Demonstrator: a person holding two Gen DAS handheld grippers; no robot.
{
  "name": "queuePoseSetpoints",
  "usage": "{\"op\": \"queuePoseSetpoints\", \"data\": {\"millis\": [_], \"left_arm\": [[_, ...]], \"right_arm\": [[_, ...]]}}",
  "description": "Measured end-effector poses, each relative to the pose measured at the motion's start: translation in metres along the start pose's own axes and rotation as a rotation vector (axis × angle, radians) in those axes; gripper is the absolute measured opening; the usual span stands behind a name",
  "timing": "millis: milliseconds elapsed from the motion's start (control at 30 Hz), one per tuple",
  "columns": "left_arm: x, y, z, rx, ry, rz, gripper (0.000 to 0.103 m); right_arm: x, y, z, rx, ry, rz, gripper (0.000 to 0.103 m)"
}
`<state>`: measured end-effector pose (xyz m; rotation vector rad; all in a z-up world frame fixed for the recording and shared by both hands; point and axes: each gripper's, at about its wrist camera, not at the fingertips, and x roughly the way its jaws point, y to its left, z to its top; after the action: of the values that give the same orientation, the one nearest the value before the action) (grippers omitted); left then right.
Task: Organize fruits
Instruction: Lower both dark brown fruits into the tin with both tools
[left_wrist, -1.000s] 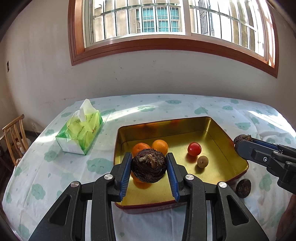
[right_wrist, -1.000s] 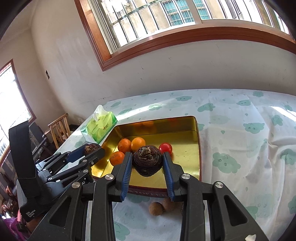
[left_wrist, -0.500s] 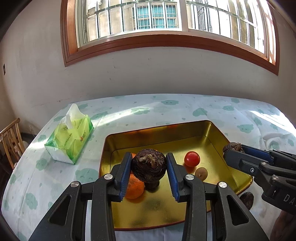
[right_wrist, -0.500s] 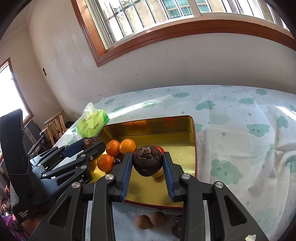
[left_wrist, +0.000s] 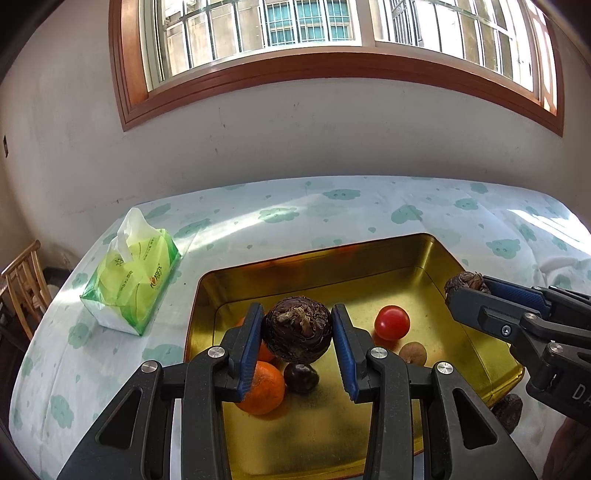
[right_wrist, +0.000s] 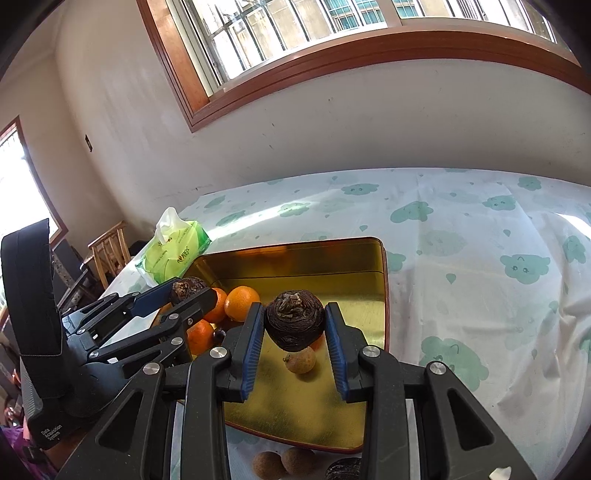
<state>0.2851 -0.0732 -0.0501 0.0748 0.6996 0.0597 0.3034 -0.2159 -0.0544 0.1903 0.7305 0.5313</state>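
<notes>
My left gripper (left_wrist: 297, 328) is shut on a dark brown water chestnut (left_wrist: 297, 334), hanging above the near left part of the gold tray (left_wrist: 314, 258). Under it lie an orange (left_wrist: 263, 386) and a small dark fruit (left_wrist: 301, 376). A red tomato (left_wrist: 392, 322) and a longan (left_wrist: 413, 352) rest further right. My right gripper (right_wrist: 294, 317) is shut on a second water chestnut (right_wrist: 295, 325) above the tray (right_wrist: 384, 295), over a longan (right_wrist: 301, 360). Three oranges (right_wrist: 242, 302) sit at the tray's left.
A green tissue pack (left_wrist: 129, 280) stands on the cloud-print cloth left of the tray. Two longans (right_wrist: 267, 463) and another water chestnut (right_wrist: 343, 470) lie on the cloth in front of the tray. A wooden chair (left_wrist: 26, 288) stands beyond the table's left edge.
Both grippers have moved forward and slightly down over the tray, each still shut on its water chestnut. The fruit in the tray has kept its place.
</notes>
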Motion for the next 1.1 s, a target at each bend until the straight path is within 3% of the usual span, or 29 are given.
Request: {"op": "queuePoseSetpoints", "data": {"millis": [1100], "left_arm": [[0.034,0.0,0.004,-0.025,0.087,0.016,0.038]], "right_arm": [[0.028,-0.015,0.016,0.006,0.018,0.029,0.03]]}}
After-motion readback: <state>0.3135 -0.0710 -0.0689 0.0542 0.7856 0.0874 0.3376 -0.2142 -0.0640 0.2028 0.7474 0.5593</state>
